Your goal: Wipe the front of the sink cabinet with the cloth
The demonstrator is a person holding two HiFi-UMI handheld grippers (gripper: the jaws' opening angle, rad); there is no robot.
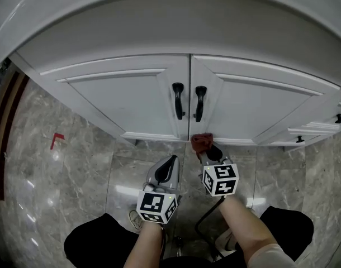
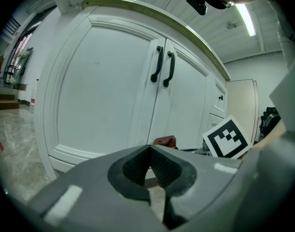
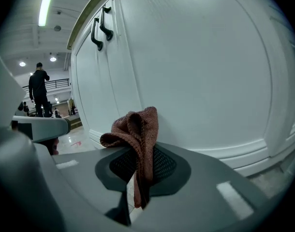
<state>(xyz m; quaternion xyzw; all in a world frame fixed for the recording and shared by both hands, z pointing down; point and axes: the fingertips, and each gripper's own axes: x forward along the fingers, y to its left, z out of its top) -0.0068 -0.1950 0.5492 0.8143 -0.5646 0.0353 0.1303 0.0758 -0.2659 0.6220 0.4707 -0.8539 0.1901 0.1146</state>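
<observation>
A white sink cabinet [image 1: 137, 99] with two doors and a pair of black handles [image 1: 188, 101] fills the upper head view. My right gripper [image 1: 208, 148] is shut on a reddish-brown knitted cloth [image 1: 200, 142], held low against the bottom rail where the two doors meet. In the right gripper view the cloth [image 3: 138, 129] bunches up between the jaws, close to the right door [image 3: 196, 71]. My left gripper [image 1: 169, 167] hangs a little back from the cabinet, left of the right one, shut with nothing in it [image 2: 148, 166].
Grey marble floor [image 1: 58, 172] spreads in front of the cabinet, with a red mark [image 1: 56, 139] on it at left. Small drawers with black knobs [image 1: 339, 118] sit at far right. A person [image 3: 39, 88] stands in the distance. My knees [image 1: 98, 240] are low in view.
</observation>
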